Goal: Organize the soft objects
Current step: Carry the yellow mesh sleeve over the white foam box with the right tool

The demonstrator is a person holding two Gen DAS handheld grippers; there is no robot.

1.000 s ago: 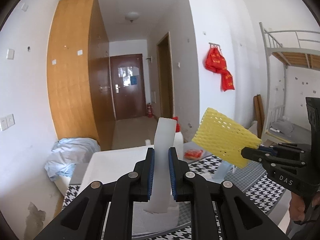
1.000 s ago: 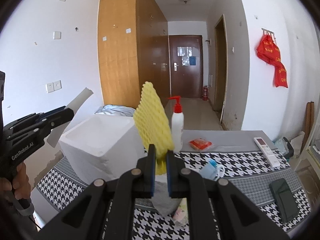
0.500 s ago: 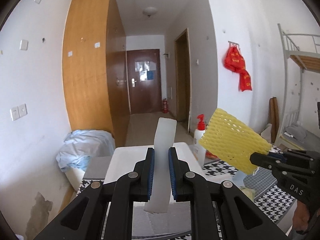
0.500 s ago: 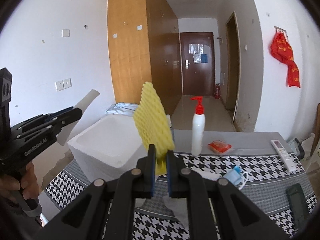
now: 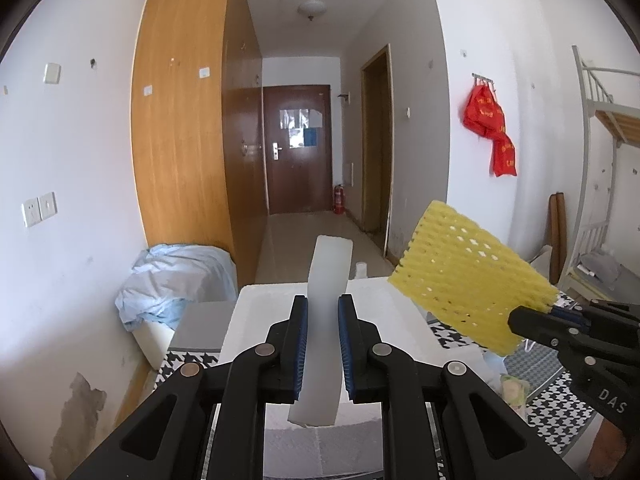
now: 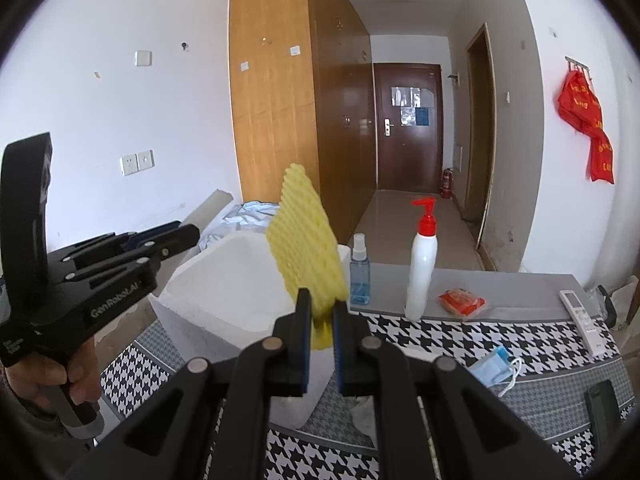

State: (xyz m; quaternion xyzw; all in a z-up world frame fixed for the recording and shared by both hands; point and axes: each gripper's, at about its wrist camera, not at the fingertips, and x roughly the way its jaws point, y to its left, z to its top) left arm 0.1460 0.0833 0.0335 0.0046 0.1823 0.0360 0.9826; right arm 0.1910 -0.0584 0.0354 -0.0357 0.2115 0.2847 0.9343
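My left gripper (image 5: 322, 320) is shut on a white foam strip (image 5: 326, 280) that stands upright between its pads, above the white foam box (image 5: 384, 300). In the right wrist view the same left gripper (image 6: 188, 234) pokes in from the left, a hand on its handle, the foam strip (image 6: 214, 204) sticking out past its tips. My right gripper (image 6: 322, 314) is shut on a yellow foam net sleeve (image 6: 306, 240), held over the near corner of the foam box (image 6: 224, 280). The left wrist view shows the right gripper (image 5: 516, 322) at the right with the yellow sleeve (image 5: 464, 284).
On the houndstooth tablecloth (image 6: 460, 336) stand a blue spray bottle (image 6: 359, 272) and a white pump bottle (image 6: 420, 268). A red packet (image 6: 462, 302), a remote (image 6: 582, 322), a blue face mask (image 6: 494, 368) and a dark phone (image 6: 604, 412) lie further right. A blue cloth heap (image 5: 176, 280) lies left of the table.
Both grippers have shifted left with their foam pieces still held; the foam box has come more under the left gripper, and the bottles have slid right in the right wrist view.
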